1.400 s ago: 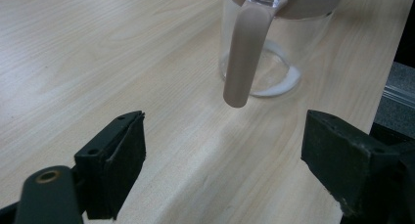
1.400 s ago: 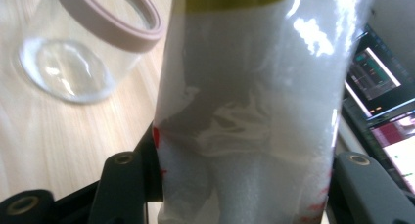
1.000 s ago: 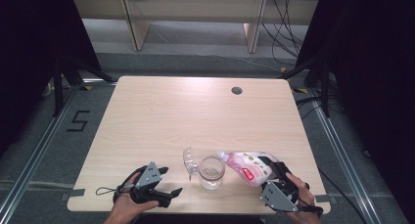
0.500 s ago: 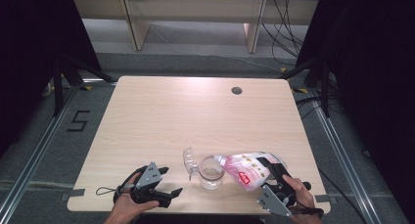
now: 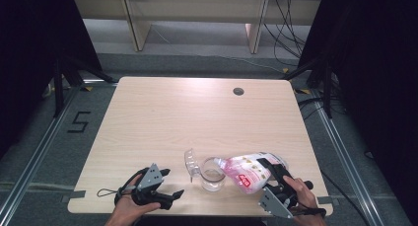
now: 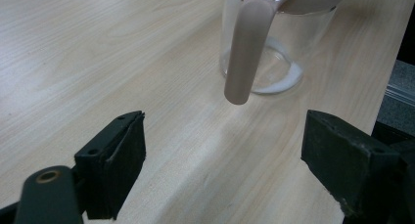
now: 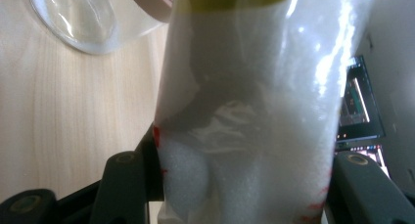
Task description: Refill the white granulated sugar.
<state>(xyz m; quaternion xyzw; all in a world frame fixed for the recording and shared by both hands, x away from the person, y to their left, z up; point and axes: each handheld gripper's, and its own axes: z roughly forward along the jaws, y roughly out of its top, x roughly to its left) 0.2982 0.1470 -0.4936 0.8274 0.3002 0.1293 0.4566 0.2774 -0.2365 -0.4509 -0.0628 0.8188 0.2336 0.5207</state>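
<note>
Tilting further over the last second, the right gripper (image 5: 274, 175) stays clamped on a crinkly plastic bag (image 5: 252, 170) of white powder, its mouth over the clear glass jar (image 5: 213, 174) at the table's (image 5: 197, 112) near edge. Left gripper (image 5: 166, 185) rests beside it, jaws apart, empty.

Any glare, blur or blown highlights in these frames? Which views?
High view: sharp, with a bright sheen on the far part of the pale wooden table. Left tool view: the clear glass jar is soft, its jaws sharper. Right tool view: the clear plastic bag of white powder is close and blurred, with streaks of glare on its film.
</note>
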